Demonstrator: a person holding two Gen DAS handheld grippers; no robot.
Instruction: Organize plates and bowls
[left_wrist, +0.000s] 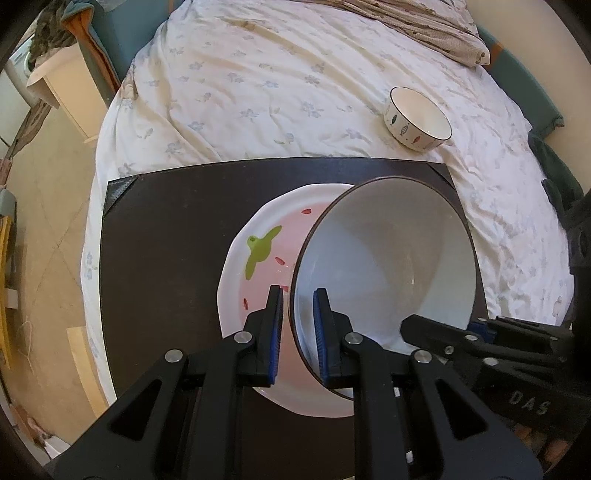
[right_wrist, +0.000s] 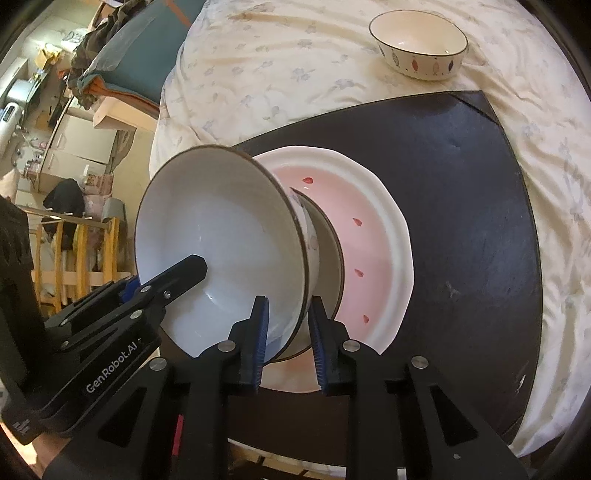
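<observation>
Two grippers at a large white bowl (left_wrist: 384, 258) above a pink plate (left_wrist: 258, 266).
The left gripper (left_wrist: 298, 328) clamps its rim; the right gripper (right_wrist: 288, 332) straddles the opposite rim, pads loosened; dark mat (left_wrist: 166, 258) beneath.

A large bowl (left_wrist: 388, 266) tilts over a plate (left_wrist: 258, 258) on a mat (left_wrist: 166, 258); a small bowl (left_wrist: 419, 118) sits behind.

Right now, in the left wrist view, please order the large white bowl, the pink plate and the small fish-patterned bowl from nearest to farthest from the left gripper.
1. Large white bowl: its rim sits between the fingers of the left gripper.
2. Pink plate: under the bowl, on the dark board.
3. Small fish-patterned bowl: far off on the bedsheet, upper right.
</observation>
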